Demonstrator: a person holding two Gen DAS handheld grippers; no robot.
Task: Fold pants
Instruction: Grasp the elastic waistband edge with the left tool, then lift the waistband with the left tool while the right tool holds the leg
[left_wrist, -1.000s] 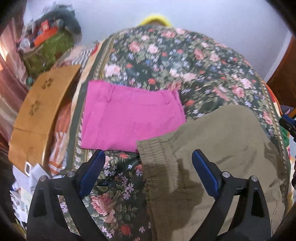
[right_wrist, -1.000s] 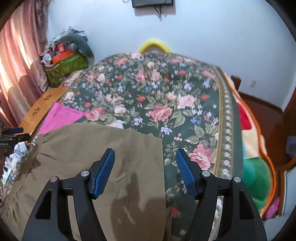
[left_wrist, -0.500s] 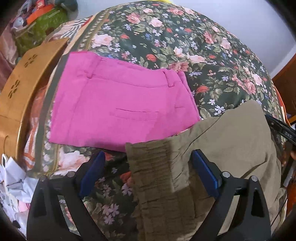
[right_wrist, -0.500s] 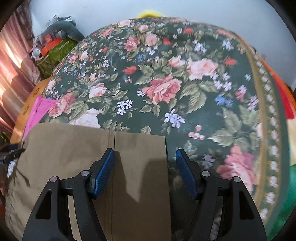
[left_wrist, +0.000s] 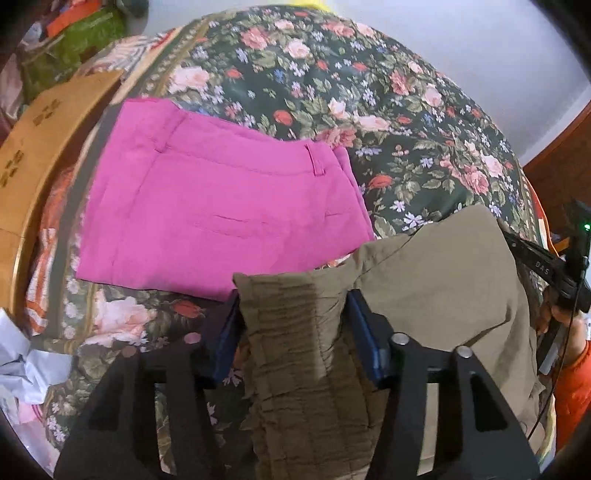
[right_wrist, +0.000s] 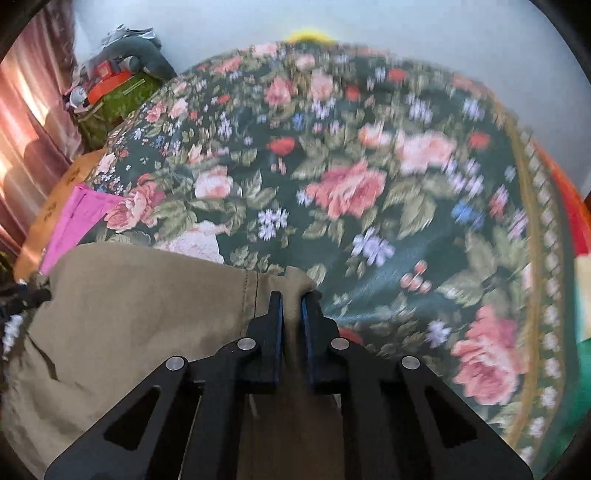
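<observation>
Slippage is the risk: the pants, lying on the bedspread just beside the pink pair, are pinched at the gathered waistband by the left gripper and at a corner by the right gripper, and an uneven lift could pull that thin corner free.

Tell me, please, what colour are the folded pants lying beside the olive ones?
Bright pink pants, plain, clearest in the left wrist view.

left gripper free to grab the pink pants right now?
Probably not. The left gripper is clamped on the olive pants waistband. The pink pants lie unobstructed just ahead, but it must let go first.
</observation>
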